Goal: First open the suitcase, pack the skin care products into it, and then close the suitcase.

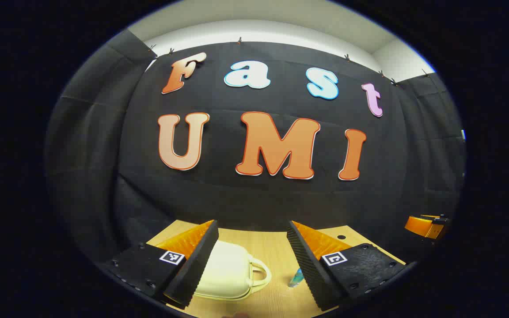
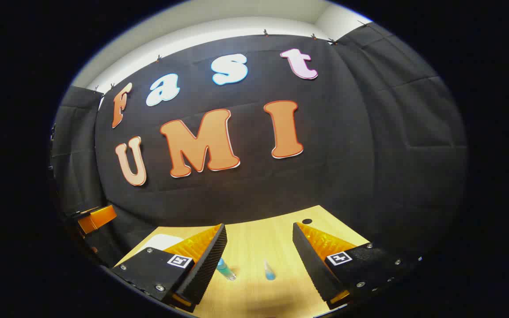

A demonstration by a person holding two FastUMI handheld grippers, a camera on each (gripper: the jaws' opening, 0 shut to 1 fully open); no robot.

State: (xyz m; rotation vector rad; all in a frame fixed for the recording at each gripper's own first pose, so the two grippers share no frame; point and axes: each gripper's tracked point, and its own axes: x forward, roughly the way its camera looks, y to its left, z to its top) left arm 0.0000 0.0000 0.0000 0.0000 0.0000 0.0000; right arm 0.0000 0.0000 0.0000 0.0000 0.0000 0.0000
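Left gripper view: the cream suitcase (image 1: pixel 230 274), closed with its handle turned right, is seen lying on the wooden table (image 1: pixel 272 251) between the spread, empty fingers of the left gripper (image 1: pixel 252 265), and a blue skin care tube (image 1: pixel 296 278) lies just right of it. In the right gripper view, two blue skin care items (image 2: pixel 226 269) (image 2: pixel 269 271) are seen on the table between the widely parted fingers of the right gripper (image 2: pixel 259 260), nothing being held.

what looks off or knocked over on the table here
Nothing stands out. The cream suitcase sits closed on the wooden table, two small blue bottles lie beside it, no spill, and both grippers hang open above.
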